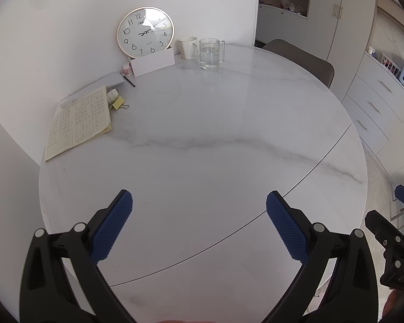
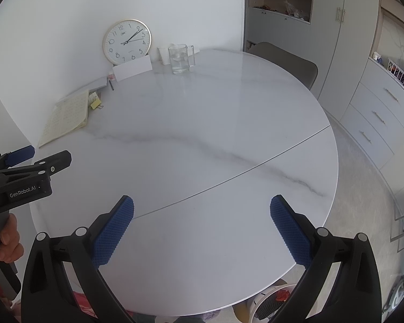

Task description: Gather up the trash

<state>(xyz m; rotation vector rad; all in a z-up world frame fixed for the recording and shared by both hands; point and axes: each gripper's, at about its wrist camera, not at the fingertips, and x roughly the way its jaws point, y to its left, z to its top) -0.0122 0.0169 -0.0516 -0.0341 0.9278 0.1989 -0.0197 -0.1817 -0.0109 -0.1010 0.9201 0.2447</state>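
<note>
Left gripper (image 1: 199, 226), right gripper (image 2: 202, 228): wide open, empty, over bare table (image 1: 202, 140). Trash: none visible there; bin (image 2: 266, 304) beneath near edge holds scraps. Collection apparently finished

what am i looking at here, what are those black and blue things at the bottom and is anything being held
Those are two hand-held claws, one per hand, each with a fisheye camera looking along its blue-padded fingers. One picture is from the left claw, the other from the right claw. Both are open and hold nothing. They hover over a round marble table. At its far side sit a clock, a white mug, a glass mug of water, an open notebook, a pen and small yellow paper scraps.
</note>
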